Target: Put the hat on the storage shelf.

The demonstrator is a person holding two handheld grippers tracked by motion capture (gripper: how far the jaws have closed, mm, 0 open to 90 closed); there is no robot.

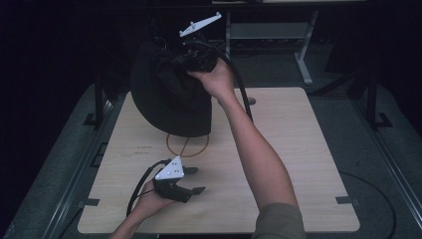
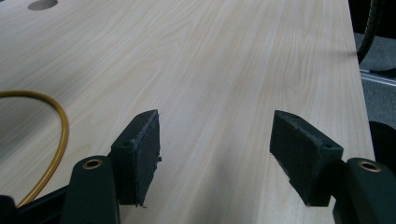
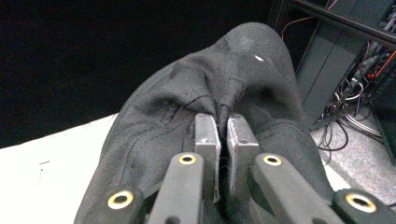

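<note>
Nearest the person, the left gripper [image 1: 194, 180] rests low over the front of the bench [image 1: 298, 149], its jaws spread wide with only bare wood between them. Just beyond it, a yellow ring [image 1: 187, 145] lies flat on the bench. Farther back, the black hat [image 1: 171, 97] hangs tilted above the ring, its lower brim near the bench. The right gripper [image 3: 223, 122] is pressed together on a fold of the hat's fabric at its upper side.
</note>
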